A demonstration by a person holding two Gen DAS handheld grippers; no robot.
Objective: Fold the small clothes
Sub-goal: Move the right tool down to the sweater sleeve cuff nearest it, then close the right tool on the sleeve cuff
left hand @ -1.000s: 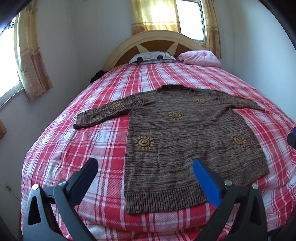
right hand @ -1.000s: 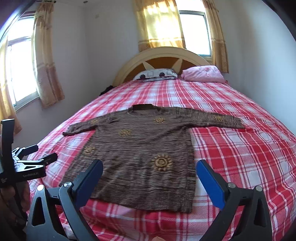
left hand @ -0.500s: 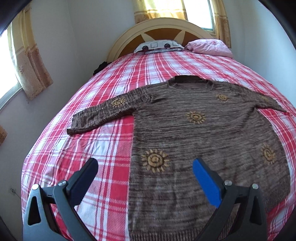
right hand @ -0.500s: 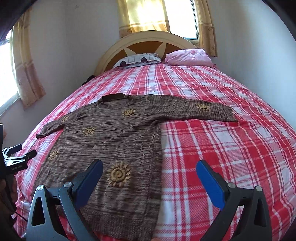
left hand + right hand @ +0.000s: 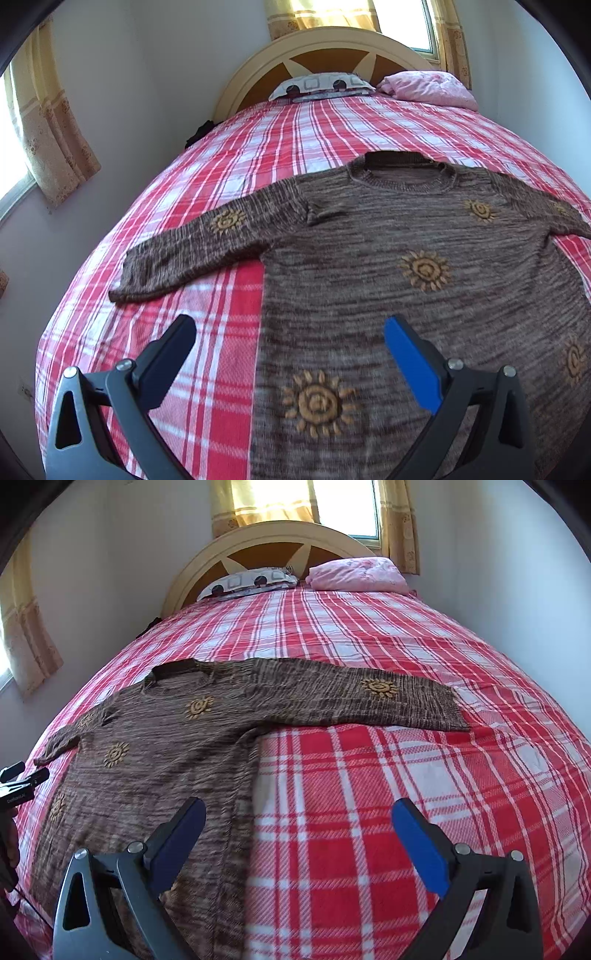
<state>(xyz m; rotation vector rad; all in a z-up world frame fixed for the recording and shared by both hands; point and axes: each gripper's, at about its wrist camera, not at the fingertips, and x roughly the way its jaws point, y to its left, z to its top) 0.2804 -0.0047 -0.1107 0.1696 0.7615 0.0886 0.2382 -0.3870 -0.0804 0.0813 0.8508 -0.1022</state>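
Item: brown knitted sweater (image 5: 388, 258) with golden sun motifs, lying flat and face up on a bed (image 5: 221, 321) covered in a red-and-white plaid sheet, both sleeves spread out to the sides, neckline toward the headboard, ribbed hem toward the foot. Left sleeve (image 5: 207, 243) extends outward across the plaid, its cuff lying on the sheet well apart from the body of the garment; right sleeve (image 5: 369, 698) likewise extended, its cuff resting flat on the sheet. Left tongs (image 5: 291, 362): spread wide, holding nothing, hovering above the left side edge of the sweater, one finger over bare plaid and the blue-padded finger over the knit. Right tongs (image 5: 299, 842): spread wide, holding nothing, hovering above the right side edge of the sweater, one finger over the knit, the blue-padded finger over bare plaid. In the right wrist view, part of the left device shows at the far left border beside the sweater's other edge. Surroundings: curved cream headboard (image 5: 266, 550) with orange panels; patterned pillow (image 5: 247, 583) and pink pillow (image 5: 358, 574) side by side against it; yellow curtains (image 5: 258, 502) at the window above the headboard; a further curtain (image 5: 48, 122) at a side window on the left wall; plain pale walls.
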